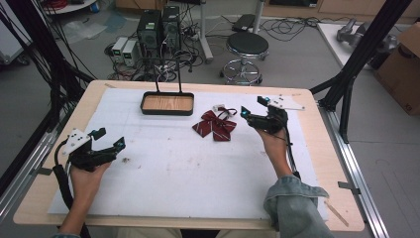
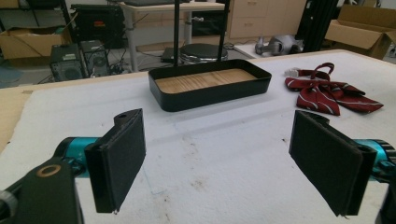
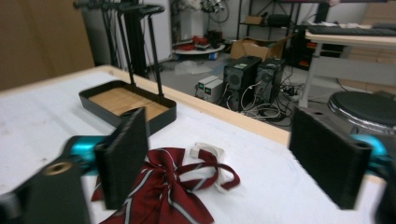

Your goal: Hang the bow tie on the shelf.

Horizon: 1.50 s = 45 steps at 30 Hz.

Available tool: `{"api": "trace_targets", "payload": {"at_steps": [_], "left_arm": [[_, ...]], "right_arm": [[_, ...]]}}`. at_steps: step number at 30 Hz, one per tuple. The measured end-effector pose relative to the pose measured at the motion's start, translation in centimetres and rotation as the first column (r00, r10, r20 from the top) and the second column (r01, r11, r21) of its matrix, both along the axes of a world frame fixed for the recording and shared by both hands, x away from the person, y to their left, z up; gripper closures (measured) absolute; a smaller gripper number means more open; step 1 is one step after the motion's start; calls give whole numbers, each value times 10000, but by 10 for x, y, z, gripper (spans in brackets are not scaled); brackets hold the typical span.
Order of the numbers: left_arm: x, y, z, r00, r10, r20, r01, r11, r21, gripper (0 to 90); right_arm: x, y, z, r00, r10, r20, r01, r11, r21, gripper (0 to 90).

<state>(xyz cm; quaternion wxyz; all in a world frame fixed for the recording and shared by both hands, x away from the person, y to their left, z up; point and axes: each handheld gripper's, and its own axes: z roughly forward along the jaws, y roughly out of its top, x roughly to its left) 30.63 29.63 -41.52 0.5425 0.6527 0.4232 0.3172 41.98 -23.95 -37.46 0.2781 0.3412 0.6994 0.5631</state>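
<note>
A dark red striped bow tie (image 1: 215, 125) with a strap and white clasp lies on the white mat (image 1: 163, 168), right of centre. It also lies at the right of the left gripper view as the bow tie (image 2: 327, 93) and just beyond the jaws in the right gripper view as the bow tie (image 3: 173, 186). A black tray with a wooden floor and tall wire handle (image 1: 167, 103) stands at the mat's far middle. My right gripper (image 1: 252, 110) hovers open just right of the bow tie. My left gripper (image 1: 111, 139) rests open at the mat's left, holding nothing.
The wooden table edge (image 1: 317, 148) frames the mat. Small stains (image 1: 126, 159) mark the mat near the left gripper. A white plate with dark spots (image 1: 289, 103) lies at the far right of the mat. Behind the table stand a stool (image 1: 246, 47) and computer towers (image 1: 158, 27).
</note>
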Motion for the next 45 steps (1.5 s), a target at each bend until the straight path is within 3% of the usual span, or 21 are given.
{"api": "trace_targets", "payload": {"at_steps": [1, 2, 9, 12, 13, 15, 19, 21, 23, 24, 26, 28, 30, 33, 34, 35, 36, 38, 39, 41, 45], "left_arm": [[0, 0, 0, 10000, 8, 4, -8, 10000, -12, 190], [0, 1, 0, 10000, -11, 0, 11, 10000, -20, 190], [2, 1, -2, 10000, -58, -40, 57, 10000, -28, 190], [2, 0, -2, 9999, -82, -62, 82, 10000, 51, 190], [2, 0, -3, 10000, -79, -51, 79, 10000, 55, 190], [2, 0, -3, 9999, -86, -67, 86, 10000, 48, 190], [3, -2, -5, 9999, -117, -114, 118, 9999, 79, 190], [4, -4, -5, 9998, -172, -140, 174, 9997, 150, 191], [4, -5, -6, 9997, -209, -136, 212, 9996, 191, 191], [4, -5, -6, 9997, -209, -136, 212, 9996, 191, 191], [3, -4, -5, 9998, -175, -136, 177, 9997, 165, 191], [2, -3, -5, 9998, -165, -109, 166, 9998, 116, 191], [2, -2, -5, 9998, -173, -85, 174, 9998, 114, 191], [0, -1, -5, 9999, -130, -76, 131, 9999, 84, 191], [0, -1, -5, 9999, -130, -76, 131, 9999, 84, 191], [-1, -2, -5, 9998, -150, -91, 150, 9998, 99, 191], [-1, -2, -5, 9999, -147, -90, 149, 9998, 119, 191], [-1, -2, -6, 9999, -140, -84, 141, 9998, 113, 191], [-1, -3, -6, 9998, -172, -93, 173, 9998, 112, 191], [0, -3, -6, 9998, -194, -78, 195, 9997, 118, 191], [1, -6, -6, 9996, -247, -123, 249, 9995, 171, 191]], "right_arm": [[0, 0, 0, 10000, 0, 0, 0, 10000, 0, 233], [11, 13, -4, 9997, 189, -141, -195, 9990, -410, 247], [36, 45, -20, 9921, 914, -854, -992, 9908, -925, 346], [42, 62, -35, 9859, 1445, -839, -1557, 9766, -1480, 405], [47, 66, -47, 9815, 1542, -1136, -1724, 9698, -1726, 424], [52, 66, -57, 9778, 1444, -1519, -1692, 9716, -1656, 422], [58, 66, -67, 9756, 1213, -1830, -1541, 9720, -1773, 440], [60, 69, -71, 9738, 1183, -1943, -1571, 9674, -1985, 447], [65, 74, -72, 9653, 1248, -2296, -1778, 9575, -2270, 447], [65, 77, -71, 9671, 1273, -2201, -1805, 9534, -2417, 454], [69, 87, -70, 9619, 1326, -2392, -1909, 9517, -2404, 486], [67, 95, -71, 9670, 1303, -2190, -1865, 9476, -2594, 521], [66, 97, -74, 9650, 1291, -2283, -1932, 9386, -2859, 524], [67, 92, -71, 9629, 1120, -2455, -1766, 9494, -2596, 547], [67, 92, -71, 9629, 1120, -2455, -1766, 9494, -2596, 547], [69, 87, -72, 9588, 936, -2683, -1733, 9408, -2913, 579], [70, 86, -73, 9561, 916, -2783, -1764, 9385, -2969, 588], [71, 84, -75, 9520, 893, -2929, -1789, 9384, -2955, 592], [72, 82, -75, 9520, 808, -2953, -1683, 9438, -2844, 624], [72, 84, -75, 9509, 861, -2973, -1773, 9388, -2952, 654], [70, 90, -77, 9518, 953, -2914, -1993, 9146, -3518, 696]]}}
